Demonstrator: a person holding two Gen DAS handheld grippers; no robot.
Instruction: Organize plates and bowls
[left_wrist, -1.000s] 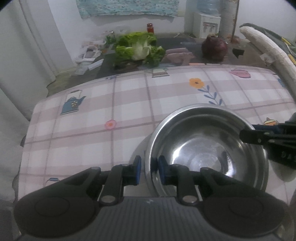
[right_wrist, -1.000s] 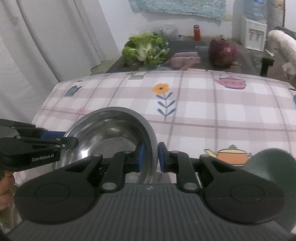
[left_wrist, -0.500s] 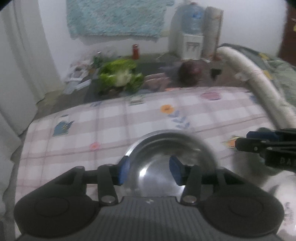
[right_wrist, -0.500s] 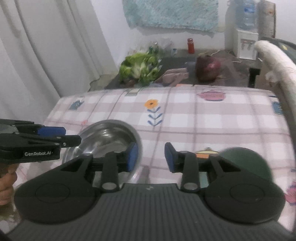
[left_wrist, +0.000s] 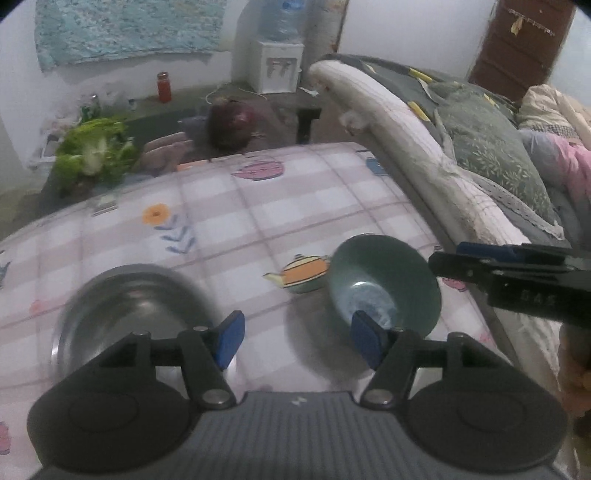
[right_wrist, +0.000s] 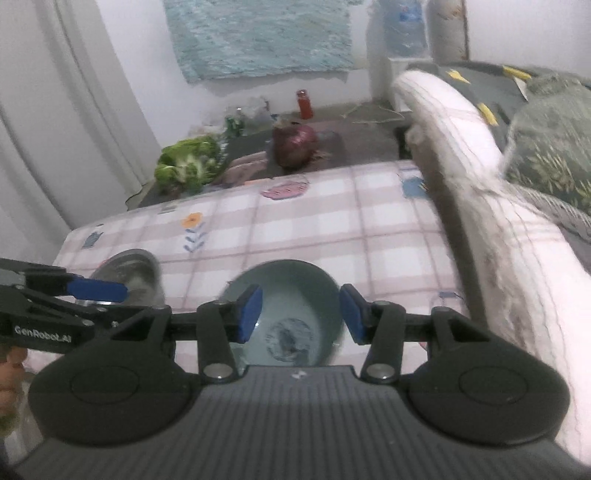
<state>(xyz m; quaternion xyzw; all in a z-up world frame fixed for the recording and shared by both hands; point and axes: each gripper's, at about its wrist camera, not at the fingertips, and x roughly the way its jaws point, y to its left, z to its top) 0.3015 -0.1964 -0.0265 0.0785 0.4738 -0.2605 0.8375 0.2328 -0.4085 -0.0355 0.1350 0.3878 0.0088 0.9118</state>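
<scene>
A steel bowl (left_wrist: 129, 314) sits on the checked tablecloth at the lower left of the left wrist view; it also shows in the right wrist view (right_wrist: 129, 273). A green bowl (left_wrist: 384, 280) stands to its right, and lies straight ahead in the right wrist view (right_wrist: 291, 302). My left gripper (left_wrist: 297, 339) is open and empty, raised between the two bowls. My right gripper (right_wrist: 299, 314) is open and empty, above the green bowl's near side. The right gripper shows at the right of the left wrist view (left_wrist: 517, 273).
The tablecloth (left_wrist: 295, 206) covers a low table. A rolled quilt and bedding (left_wrist: 443, 140) run along its right edge. On the floor beyond lie green cabbage (left_wrist: 92, 155), a red cabbage (left_wrist: 232, 125), a red jar (left_wrist: 163, 86) and a water dispenser (left_wrist: 277, 59).
Both grippers let go of the steel bowl's rim, opened and rose. Both swung right, so the green bowl came into the middle of the views.
</scene>
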